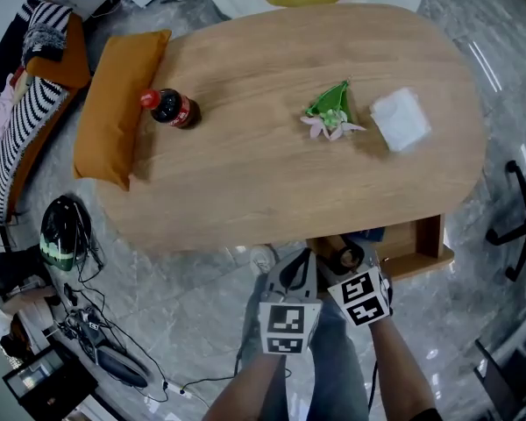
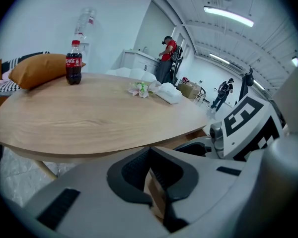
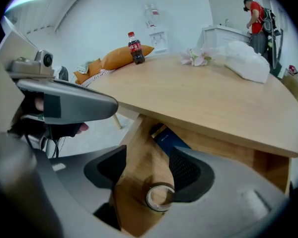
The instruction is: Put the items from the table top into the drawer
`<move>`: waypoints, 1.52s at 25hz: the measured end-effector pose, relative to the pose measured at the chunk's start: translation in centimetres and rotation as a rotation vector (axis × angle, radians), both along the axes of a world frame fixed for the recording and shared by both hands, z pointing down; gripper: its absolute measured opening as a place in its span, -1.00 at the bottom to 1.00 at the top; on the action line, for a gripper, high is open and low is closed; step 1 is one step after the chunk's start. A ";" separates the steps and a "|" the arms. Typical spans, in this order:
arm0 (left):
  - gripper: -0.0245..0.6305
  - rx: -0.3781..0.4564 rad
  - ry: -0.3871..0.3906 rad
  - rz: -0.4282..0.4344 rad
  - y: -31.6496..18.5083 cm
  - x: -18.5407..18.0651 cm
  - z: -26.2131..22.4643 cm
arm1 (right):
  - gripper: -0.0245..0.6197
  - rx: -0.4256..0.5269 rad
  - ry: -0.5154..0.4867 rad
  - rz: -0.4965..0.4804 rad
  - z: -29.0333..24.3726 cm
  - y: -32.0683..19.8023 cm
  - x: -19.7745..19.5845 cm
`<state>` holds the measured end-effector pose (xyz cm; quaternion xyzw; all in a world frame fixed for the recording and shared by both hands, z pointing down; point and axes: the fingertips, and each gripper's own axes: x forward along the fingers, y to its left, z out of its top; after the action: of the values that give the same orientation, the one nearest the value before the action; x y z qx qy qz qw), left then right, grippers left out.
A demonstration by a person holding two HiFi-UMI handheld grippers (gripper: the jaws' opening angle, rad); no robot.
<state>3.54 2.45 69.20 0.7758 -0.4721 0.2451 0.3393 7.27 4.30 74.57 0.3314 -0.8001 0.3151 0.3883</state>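
Red-labelled cola bottle stands on table; left tool closed, right tool spread above drawer.

Pale oak-grain table. At its ten o'clock, a dark cola bottle with red cap and label. At nine o'clock, an orange cushion and black-and-white striped fabric. At two o'clock, a green and pale-pink flower and a white tissue pack. At five o'clock, a wood-toned drawer holds a blue item. The grey left gripper and right gripper carry black-and-white square markers. Grey marbled floor.
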 end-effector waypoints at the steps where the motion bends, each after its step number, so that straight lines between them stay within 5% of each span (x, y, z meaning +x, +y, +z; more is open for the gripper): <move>1: -0.89 0.003 0.001 0.004 0.0 0.1 -0.2 | -0.11 0.000 -0.007 0.011 -0.4 0.0 0.1; 10: -0.89 0.045 0.007 0.029 -1.0 0.1 -3.9 | -0.11 0.015 -0.092 0.090 -5.8 -1.1 0.1; 21: -0.89 0.149 0.043 -0.020 -2.8 -0.5 -12.5 | -0.11 0.156 -0.158 0.180 -15.5 -3.6 0.7; 38: -0.89 0.408 0.144 0.001 -5.3 0.4 -29.9 | -0.18 0.500 -0.245 0.346 -35.0 -6.2 1.7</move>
<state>3.90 -2.87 39.28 0.8441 -0.4862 0.0888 0.2081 9.00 -1.89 39.56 0.5072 -0.8253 0.2075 0.1365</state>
